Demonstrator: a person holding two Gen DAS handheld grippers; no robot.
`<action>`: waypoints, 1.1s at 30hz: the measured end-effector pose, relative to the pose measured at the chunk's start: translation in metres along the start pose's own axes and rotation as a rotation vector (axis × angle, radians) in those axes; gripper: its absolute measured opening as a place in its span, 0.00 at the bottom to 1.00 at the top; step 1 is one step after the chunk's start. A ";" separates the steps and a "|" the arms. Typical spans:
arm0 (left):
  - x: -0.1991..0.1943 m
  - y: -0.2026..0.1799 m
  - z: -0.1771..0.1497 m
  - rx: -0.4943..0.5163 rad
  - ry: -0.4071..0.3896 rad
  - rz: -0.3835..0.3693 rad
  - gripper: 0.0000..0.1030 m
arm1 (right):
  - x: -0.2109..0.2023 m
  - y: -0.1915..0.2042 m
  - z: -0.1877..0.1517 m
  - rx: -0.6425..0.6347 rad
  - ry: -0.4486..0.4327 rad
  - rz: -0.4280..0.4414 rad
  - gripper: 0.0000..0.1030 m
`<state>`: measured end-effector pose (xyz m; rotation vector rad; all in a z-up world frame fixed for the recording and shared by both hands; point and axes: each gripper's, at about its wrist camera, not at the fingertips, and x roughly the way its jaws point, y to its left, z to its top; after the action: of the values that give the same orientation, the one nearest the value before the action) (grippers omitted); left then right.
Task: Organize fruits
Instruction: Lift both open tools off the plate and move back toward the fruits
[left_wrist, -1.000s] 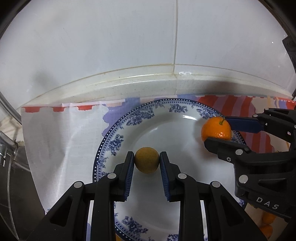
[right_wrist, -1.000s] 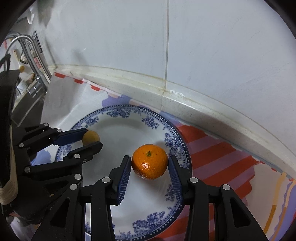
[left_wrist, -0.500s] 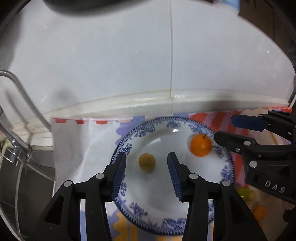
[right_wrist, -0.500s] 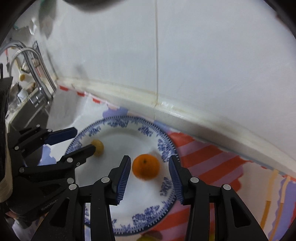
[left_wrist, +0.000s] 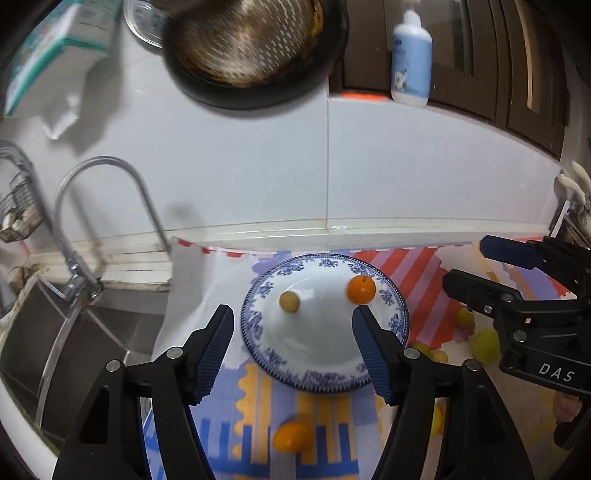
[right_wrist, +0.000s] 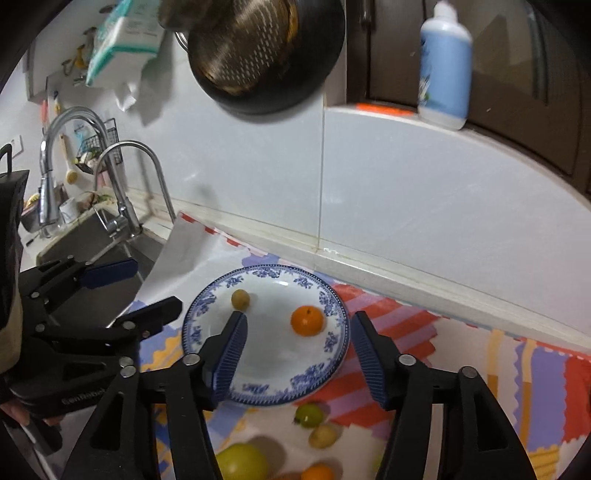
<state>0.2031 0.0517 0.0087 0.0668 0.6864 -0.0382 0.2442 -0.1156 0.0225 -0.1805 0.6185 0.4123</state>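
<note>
A blue-and-white plate (left_wrist: 255, 325) (right_wrist: 332, 369) lies on a patterned cloth. On it rest a small tan fruit (left_wrist: 289, 301) (right_wrist: 240, 298) at the left and an orange tangerine (left_wrist: 361, 289) (right_wrist: 307, 320) at the right. My left gripper (left_wrist: 292, 349) is open and empty, held above the plate's near side. My right gripper (right_wrist: 298, 356) is open and empty, also raised over the plate. Loose fruits lie on the cloth: an orange one (left_wrist: 293, 437), yellow-green ones (left_wrist: 485, 345), a green one (right_wrist: 309, 415) and a large yellow one (right_wrist: 242, 462).
A sink (left_wrist: 66, 347) with a curved tap (left_wrist: 110, 206) is at the left. A white tiled wall (left_wrist: 332, 177) stands behind the plate. A dark pan (left_wrist: 255, 51) hangs above, and a blue bottle (left_wrist: 411, 59) stands on a ledge.
Both grippers let go of their fruits, opened wide and pulled back and up from the plate. The tan fruit and the tangerine stay on the plate.
</note>
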 end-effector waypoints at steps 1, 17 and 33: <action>-0.009 0.001 -0.004 -0.006 -0.006 0.006 0.67 | -0.006 0.002 -0.002 -0.001 -0.007 -0.006 0.61; -0.075 0.004 -0.060 0.010 -0.072 0.078 0.72 | -0.067 0.039 -0.059 -0.038 -0.054 -0.090 0.68; -0.058 0.004 -0.111 0.065 -0.041 0.090 0.72 | -0.061 0.063 -0.099 -0.108 0.018 -0.137 0.68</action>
<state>0.0886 0.0652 -0.0402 0.1590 0.6403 0.0241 0.1203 -0.1064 -0.0236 -0.3282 0.5977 0.3117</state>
